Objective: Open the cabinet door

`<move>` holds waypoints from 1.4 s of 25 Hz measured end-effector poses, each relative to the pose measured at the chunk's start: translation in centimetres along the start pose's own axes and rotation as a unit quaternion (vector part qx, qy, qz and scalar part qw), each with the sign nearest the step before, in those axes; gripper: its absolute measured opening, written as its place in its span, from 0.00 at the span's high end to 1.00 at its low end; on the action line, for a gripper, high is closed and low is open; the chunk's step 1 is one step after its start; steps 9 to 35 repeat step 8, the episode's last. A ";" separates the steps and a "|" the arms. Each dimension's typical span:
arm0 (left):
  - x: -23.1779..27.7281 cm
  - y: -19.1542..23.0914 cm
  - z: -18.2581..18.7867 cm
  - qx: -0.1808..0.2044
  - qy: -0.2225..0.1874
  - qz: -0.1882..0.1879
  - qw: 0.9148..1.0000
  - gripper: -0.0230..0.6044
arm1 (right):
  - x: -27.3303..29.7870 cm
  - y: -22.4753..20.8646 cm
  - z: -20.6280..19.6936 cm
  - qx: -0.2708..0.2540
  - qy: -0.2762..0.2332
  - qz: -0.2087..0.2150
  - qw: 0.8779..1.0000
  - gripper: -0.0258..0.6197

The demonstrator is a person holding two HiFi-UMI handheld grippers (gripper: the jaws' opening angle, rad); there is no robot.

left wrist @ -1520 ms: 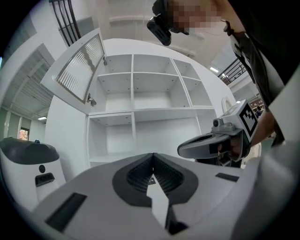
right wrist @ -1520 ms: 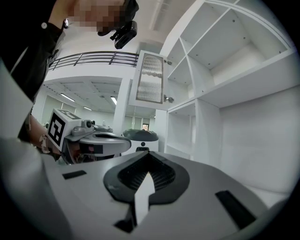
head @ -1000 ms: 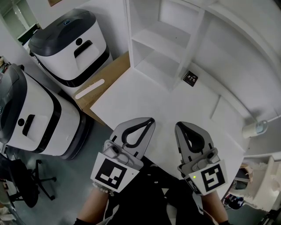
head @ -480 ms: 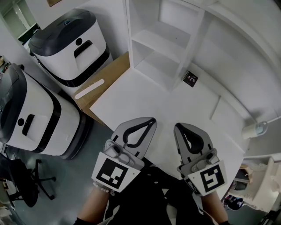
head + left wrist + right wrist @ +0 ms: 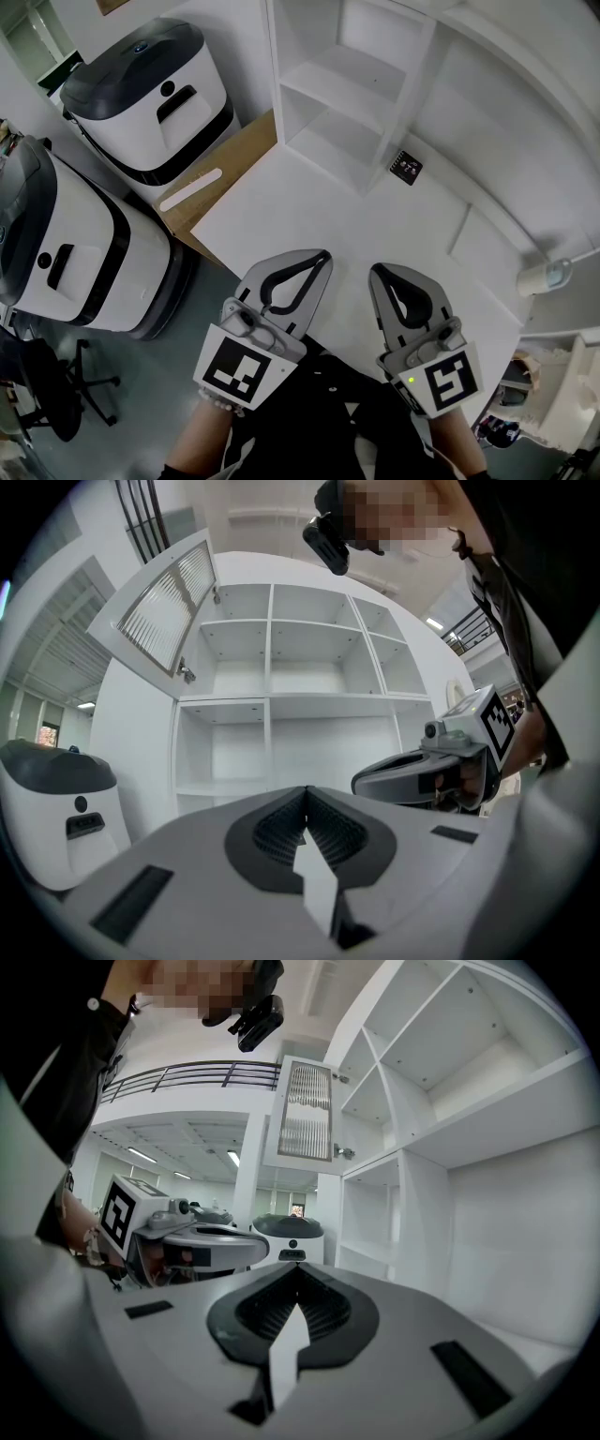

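Observation:
The white cabinet (image 5: 347, 94) stands at the far side of the white table (image 5: 309, 206), its shelves bare. In the left gripper view its upper left door (image 5: 169, 602), with a ribbed pane, is swung out open. The right gripper view shows the same door (image 5: 307, 1121) ajar. My left gripper (image 5: 324, 254) and right gripper (image 5: 375, 269) hover side by side over the table's near edge, well short of the cabinet. Both are shut with nothing between the jaws, which meet at the tip in each gripper view: left gripper (image 5: 305, 789), right gripper (image 5: 298, 1267).
Two white-and-black machines (image 5: 150, 94) (image 5: 66, 244) stand on the floor at the left, beside a brown board (image 5: 225, 178). A small black device (image 5: 406, 167) lies on the table by the cabinet. A white cylinder (image 5: 544, 275) sits at the right edge. A black chair (image 5: 56, 394) is lower left.

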State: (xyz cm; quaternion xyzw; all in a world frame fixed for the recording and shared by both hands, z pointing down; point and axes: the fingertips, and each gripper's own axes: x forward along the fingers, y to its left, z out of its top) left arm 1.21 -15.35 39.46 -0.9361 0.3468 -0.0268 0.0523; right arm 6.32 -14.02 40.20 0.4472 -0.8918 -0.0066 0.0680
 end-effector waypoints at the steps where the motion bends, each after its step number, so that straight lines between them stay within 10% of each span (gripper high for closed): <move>1: -0.1 0.1 0.0 -0.007 -0.001 0.003 1.000 0.96 | 0.1 0.1 0.2 0.000 -0.005 0.003 1.000 0.96; 35: -0.3 0.6 0.0 -0.025 -0.004 0.011 1.000 0.96 | -0.1 0.1 -0.3 0.001 0.008 -0.001 1.000 0.96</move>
